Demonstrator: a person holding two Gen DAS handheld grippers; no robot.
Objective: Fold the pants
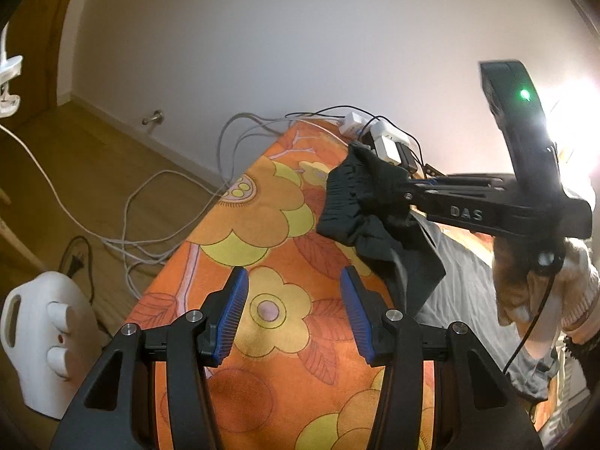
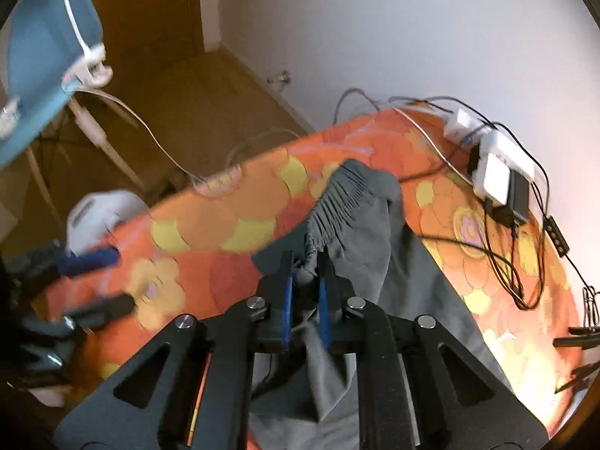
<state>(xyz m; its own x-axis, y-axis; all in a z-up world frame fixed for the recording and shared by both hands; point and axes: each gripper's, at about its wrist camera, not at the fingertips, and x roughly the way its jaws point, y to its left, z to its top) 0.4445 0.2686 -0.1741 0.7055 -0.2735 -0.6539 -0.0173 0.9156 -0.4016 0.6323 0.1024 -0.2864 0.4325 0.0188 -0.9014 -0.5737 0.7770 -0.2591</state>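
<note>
Between the right gripper's (image 2: 304, 296) nearly closed blue pads sits a bunch of the grey pants (image 2: 378, 225), pinched just below the gathered waistband, which points away toward the chargers (image 2: 498, 172). Legs trail back along the orange ironing board (image 1: 240, 225), probably lengthwise. Left gripper (image 1: 294, 313) hovers half-open, empty, just left of the cloth.
</note>
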